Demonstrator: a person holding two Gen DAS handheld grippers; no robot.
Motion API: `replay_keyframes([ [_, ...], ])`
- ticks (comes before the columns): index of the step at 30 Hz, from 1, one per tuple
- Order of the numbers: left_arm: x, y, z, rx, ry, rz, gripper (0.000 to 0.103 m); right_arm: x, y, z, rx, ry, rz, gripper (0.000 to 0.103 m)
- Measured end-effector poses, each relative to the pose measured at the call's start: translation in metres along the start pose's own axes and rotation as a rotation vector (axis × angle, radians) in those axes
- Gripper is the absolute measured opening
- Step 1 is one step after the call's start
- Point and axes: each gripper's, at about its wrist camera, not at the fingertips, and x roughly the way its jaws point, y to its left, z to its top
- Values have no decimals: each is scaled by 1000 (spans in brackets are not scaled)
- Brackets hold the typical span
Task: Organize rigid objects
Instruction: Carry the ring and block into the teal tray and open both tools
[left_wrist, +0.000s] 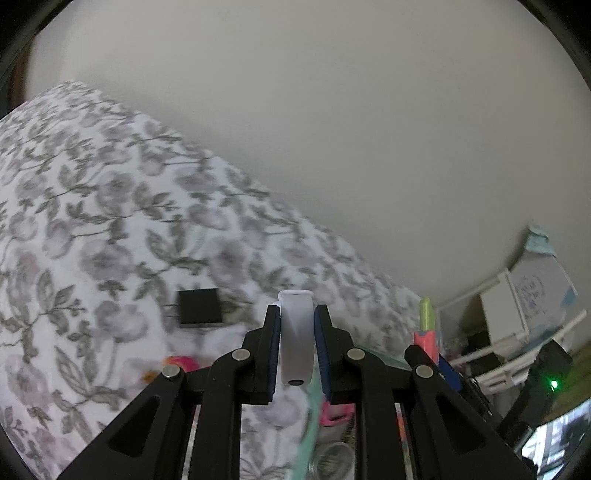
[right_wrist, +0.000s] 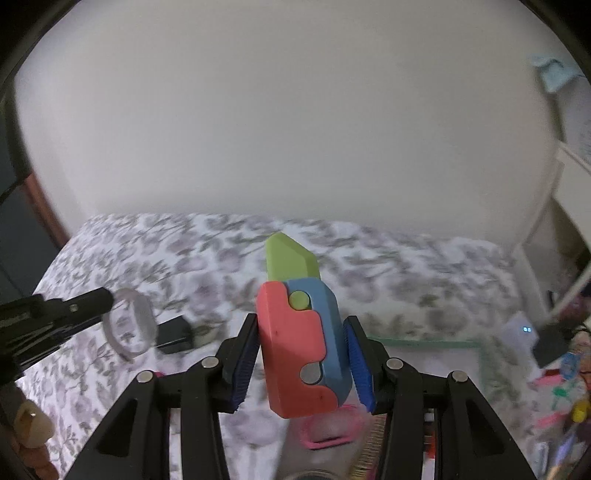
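Observation:
My left gripper (left_wrist: 297, 325) is shut on a clear plastic ring (left_wrist: 295, 339), seen edge-on between the blue pads, held above the floral bed sheet (left_wrist: 92, 221). In the right wrist view the same ring (right_wrist: 129, 325) shows at the tip of the left gripper (right_wrist: 107, 301) at the left. My right gripper (right_wrist: 301, 328) is shut on a toy knife (right_wrist: 299, 343) with a red and blue handle and a green blade, held upright above the bed. The toy also shows in the left wrist view (left_wrist: 426, 328) at the right.
A black square block (left_wrist: 199, 306) lies on the sheet; it shows in the right wrist view (right_wrist: 175, 332) too. A mint-green tray edge (right_wrist: 424, 343), a pink item (right_wrist: 328, 428) and small colourful objects (right_wrist: 569, 387) lie low right. White shelving (left_wrist: 517, 314) stands at the right.

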Motion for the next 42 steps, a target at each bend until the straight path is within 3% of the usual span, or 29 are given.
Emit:
replay_keyframes([
  [6,16,-50,-20,104,65,-95,19,-13,-55,-1,93,4,-93,48],
  [13,48,-91,-51,205,158,-131,19,-28,-109,-7,192,8,-210,48],
  [17,70,-102,-69,228,220,-147,19,-20,-132,-16,209,74,-286,48],
  [22,95,-103,-88,239,278,-132,19,7,-149,-32,219,179,-320,49],
  [32,128,-85,-110,212,362,-95,19,63,-160,-69,224,349,-300,49],
  [42,138,-67,-111,187,383,-21,19,81,-159,-82,245,390,-260,46],
])
